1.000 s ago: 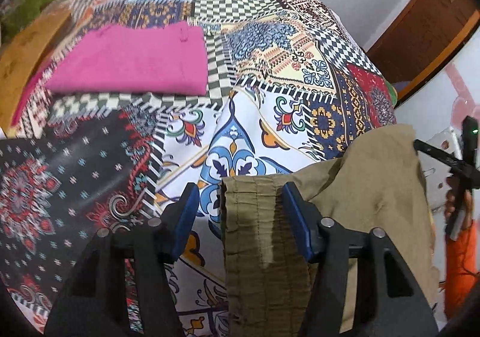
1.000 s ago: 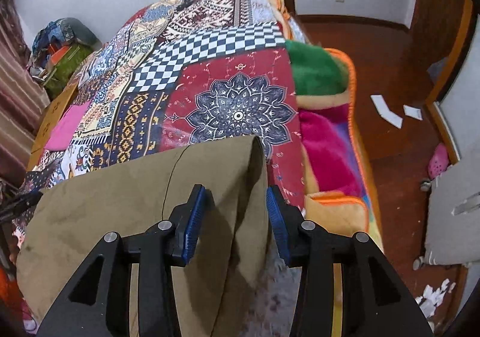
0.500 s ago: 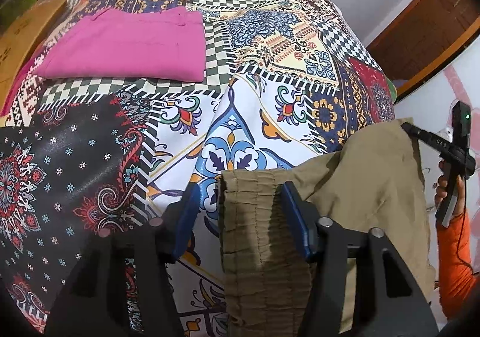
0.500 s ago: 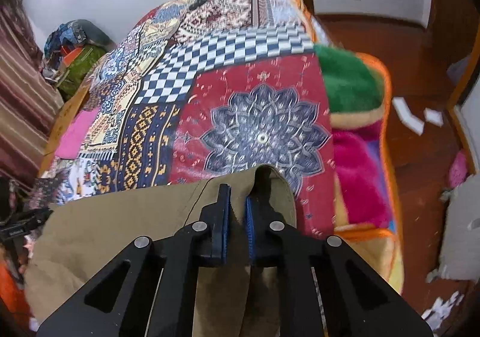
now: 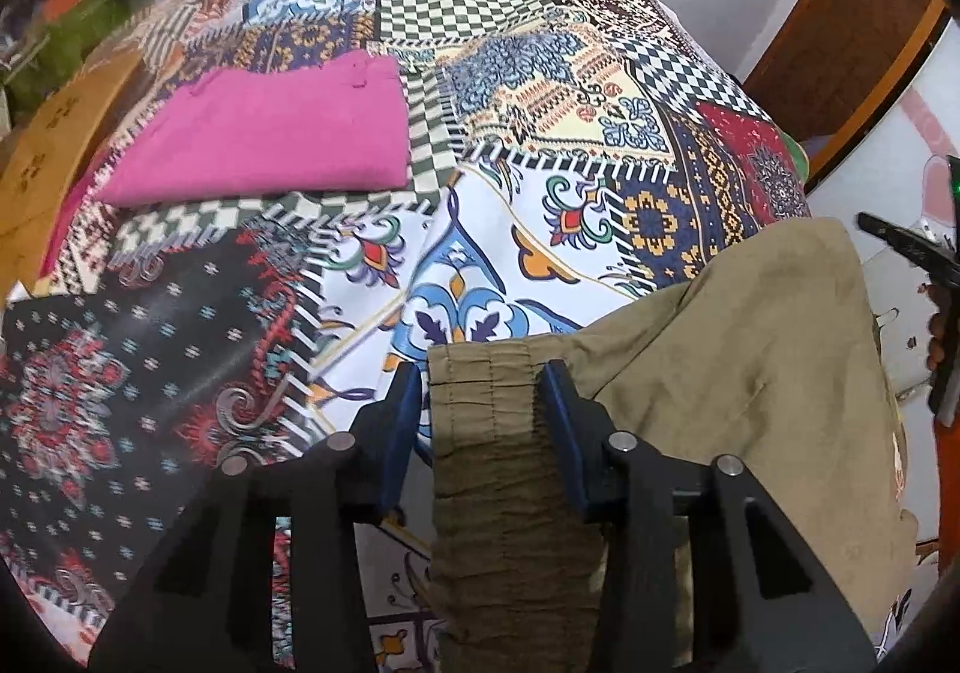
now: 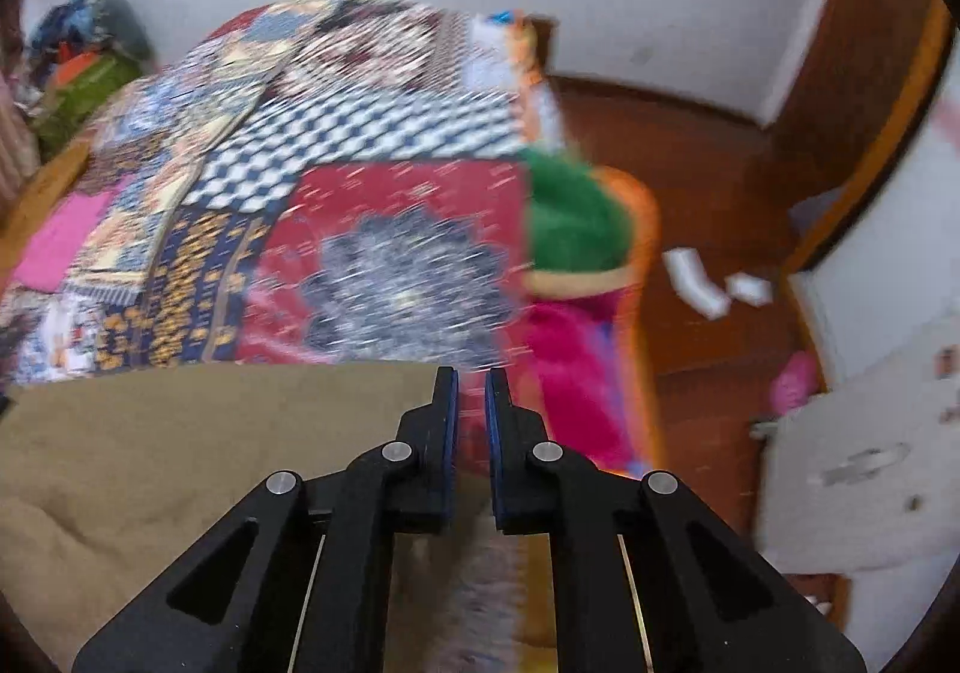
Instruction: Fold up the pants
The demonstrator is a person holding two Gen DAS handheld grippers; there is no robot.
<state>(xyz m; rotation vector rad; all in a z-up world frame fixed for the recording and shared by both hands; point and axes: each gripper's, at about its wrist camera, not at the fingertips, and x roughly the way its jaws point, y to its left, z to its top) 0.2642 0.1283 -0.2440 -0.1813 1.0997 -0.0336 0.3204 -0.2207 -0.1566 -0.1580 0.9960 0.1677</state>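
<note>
— What did your left wrist camera show?

— My left hand-held gripper (image 5: pixel 483 421) had its jaws apart, straddling the gathered waistband of the khaki pants (image 5: pixel 738 361) without pinching it. The pants lay at the near right corner of the bed (image 5: pixel 540 91), on the patchwork cover. A folded pink garment (image 5: pixel 270 133) sat well apart, toward the far left edge.

— And the right wrist view?

— Blurred. My right hand-held gripper (image 6: pixel 471 415) had its jaws nearly together at the pants' far edge, but I couldn't tell whether cloth was caught between them.

— How would the pants handle?

— Soft, light and limp, I judged. They'd sag and crease freely. The elastic waistband was the thickest, surest place to pinch; the other hold belonged on a hem or seam.
</note>
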